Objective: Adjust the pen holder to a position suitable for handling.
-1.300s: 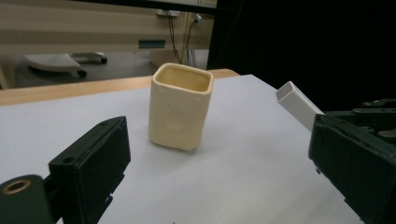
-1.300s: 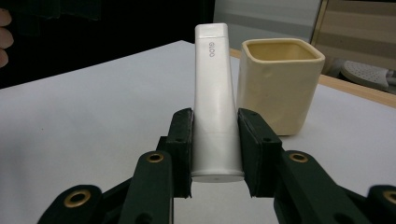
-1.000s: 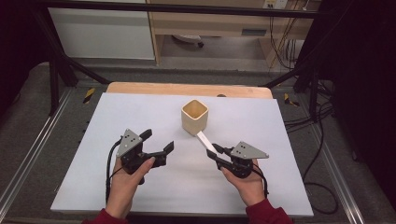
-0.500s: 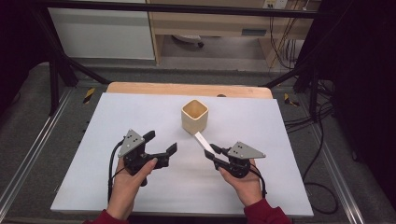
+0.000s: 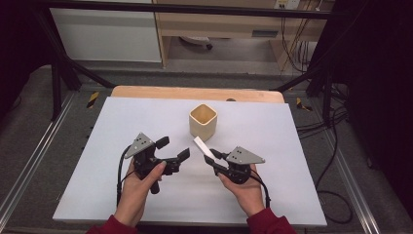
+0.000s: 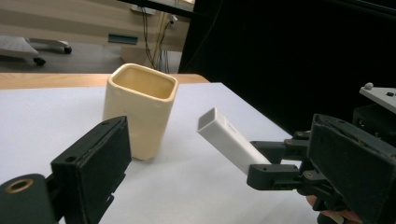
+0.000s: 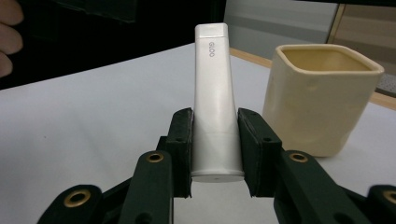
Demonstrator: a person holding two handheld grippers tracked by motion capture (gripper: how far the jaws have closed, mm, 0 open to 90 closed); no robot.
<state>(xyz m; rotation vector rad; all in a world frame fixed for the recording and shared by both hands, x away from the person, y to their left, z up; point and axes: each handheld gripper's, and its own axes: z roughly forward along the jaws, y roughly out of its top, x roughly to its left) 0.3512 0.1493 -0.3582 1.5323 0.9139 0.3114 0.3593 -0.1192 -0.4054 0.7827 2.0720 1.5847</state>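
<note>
A cream square cup (image 5: 202,121) (image 6: 140,109) (image 7: 322,95) stands upright near the back middle of the white table top (image 5: 122,122). My right gripper (image 5: 212,158) (image 7: 215,151) is shut on a white tube (image 5: 201,146) (image 7: 215,102) (image 6: 229,140), which points up and away toward the cup, its tip just short of the cup's front. My left gripper (image 5: 174,148) (image 6: 224,172) is open with nothing between its jaws, left of the tube and in front of the cup.
A wooden strip (image 5: 195,92) runs along the table's far edge. Black frame bars (image 5: 63,68) and cables (image 5: 336,122) stand around the table. The white surface extends to both sides of the hands.
Both grippers have shifted slightly; the right one with the tube has drifted a little left and nearer to me. The cup has not moved.
</note>
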